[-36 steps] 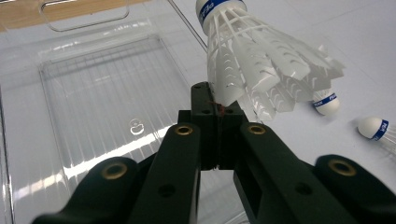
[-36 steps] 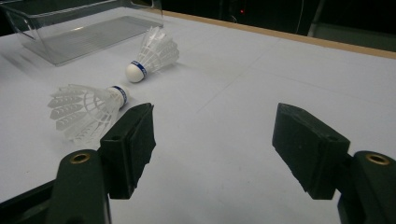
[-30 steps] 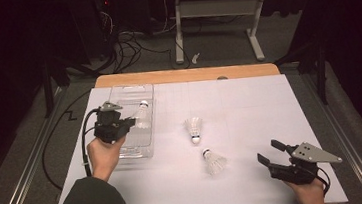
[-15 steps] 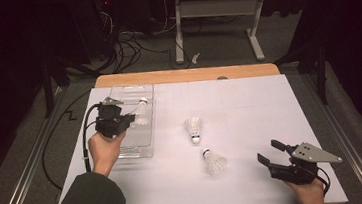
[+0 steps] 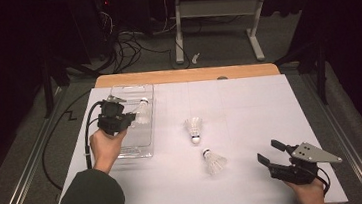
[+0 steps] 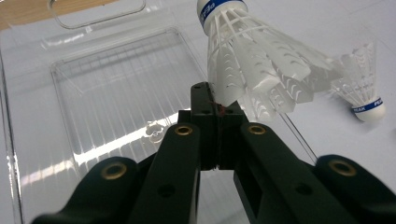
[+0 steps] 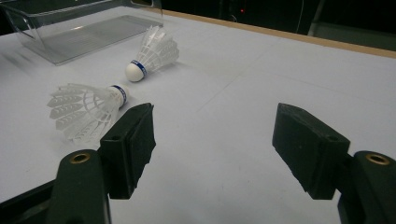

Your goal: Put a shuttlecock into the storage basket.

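My left gripper [image 5: 130, 118] hovers over a clear plastic tray [image 5: 143, 148] at the table's left, shut on the feather skirt of a white shuttlecock [image 5: 142, 110]. In the left gripper view the jaws [image 6: 218, 109] pinch the skirt's edge, and this shuttlecock [image 6: 252, 70] points its blue-banded cork up and away above the tray [image 6: 107, 93]. Two more shuttlecocks lie on the white table: one mid-table [image 5: 193, 128], one nearer the front [image 5: 215, 162]. My right gripper [image 5: 269, 152] rests open at the front right, its jaws [image 7: 215, 135] wide apart with nothing between them.
The white sheet [image 5: 250, 110] covers most of the table, with a wooden strip [image 5: 186, 75] along the far edge. In the right gripper view the nearer shuttlecock [image 7: 84, 109] lies just left of the left jaw, the other [image 7: 154, 51] beyond it, and the tray [image 7: 70, 28] at far left.
My left gripper has shifted slightly farther over the tray with the shuttlecock still held. The right gripper and the two loose shuttlecocks have stayed put.
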{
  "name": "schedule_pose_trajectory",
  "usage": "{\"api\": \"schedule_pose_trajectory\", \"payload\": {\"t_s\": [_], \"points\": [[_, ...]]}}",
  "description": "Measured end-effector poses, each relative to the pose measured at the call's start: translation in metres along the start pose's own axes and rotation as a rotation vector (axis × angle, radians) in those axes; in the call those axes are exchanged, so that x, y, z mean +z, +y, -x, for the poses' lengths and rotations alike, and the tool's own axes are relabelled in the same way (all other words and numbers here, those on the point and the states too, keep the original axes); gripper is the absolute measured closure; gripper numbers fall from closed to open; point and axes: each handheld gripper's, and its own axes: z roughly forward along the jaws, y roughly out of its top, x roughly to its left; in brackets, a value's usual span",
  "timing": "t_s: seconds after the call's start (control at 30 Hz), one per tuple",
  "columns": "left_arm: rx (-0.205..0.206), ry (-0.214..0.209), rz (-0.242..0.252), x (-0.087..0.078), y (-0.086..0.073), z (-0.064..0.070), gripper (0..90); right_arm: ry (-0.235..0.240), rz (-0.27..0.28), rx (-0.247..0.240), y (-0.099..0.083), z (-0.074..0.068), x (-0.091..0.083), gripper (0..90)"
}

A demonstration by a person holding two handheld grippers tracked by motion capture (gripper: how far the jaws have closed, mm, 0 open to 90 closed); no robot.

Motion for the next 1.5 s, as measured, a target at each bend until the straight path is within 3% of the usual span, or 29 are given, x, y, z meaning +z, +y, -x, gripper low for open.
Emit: {"api": "schedule_pose_trajectory", "payload": {"t_s": [0.67, 0.93, 1.5], "points": [[-0.021, 0.028, -0.041, 0.022, 0.022, -0.01, 89.2, 0.003, -0.002, 0.002, 0.0, 0.0, 0.0, 30.2], [-0.052, 0.054, -0.072, 0.032, 0.022, -0.022, 89.1, 0.007, -0.001, 0.003, 0.0, 0.0, 0.0, 30.1], [-0.069, 0.08, -0.127, 0.049, 0.025, -0.027, 88.8, 0.007, 0.001, 0.003, 0.0, 0.0, 0.0, 30.2]]}}
